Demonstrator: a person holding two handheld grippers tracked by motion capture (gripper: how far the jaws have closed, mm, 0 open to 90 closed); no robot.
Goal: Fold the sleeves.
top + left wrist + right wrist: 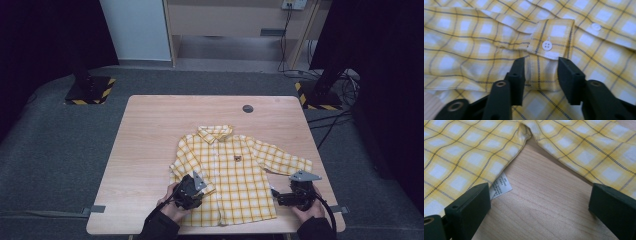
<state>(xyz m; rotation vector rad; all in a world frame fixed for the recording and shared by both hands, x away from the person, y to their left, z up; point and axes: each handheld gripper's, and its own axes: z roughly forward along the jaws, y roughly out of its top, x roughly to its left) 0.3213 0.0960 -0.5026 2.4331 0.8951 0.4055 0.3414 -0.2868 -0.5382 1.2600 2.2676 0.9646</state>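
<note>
**Shirt fold barely begun: one sleeve in, one to go**

The shirt [232, 172] lies face up on the worktop [150, 125], nearer the front edge. Its left sleeve looks already folded across the body; the right sleeve [282, 160] is spread out, and the body folds remain.

The left gripper [192, 186] sits over the cuff [551, 41], jaws partly apart, pads clear of the cloth. The right gripper [292, 194] stands wide open above bare wood at the armpit, beside the label [501, 186], holding nothing.

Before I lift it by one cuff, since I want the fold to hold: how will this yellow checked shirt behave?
Probably floppy: the shirt lies flat and wrinkled on the table, so it should sag. It looks thin and light. The folded-in cuff between the left gripper jaws would likely fall open.
</note>
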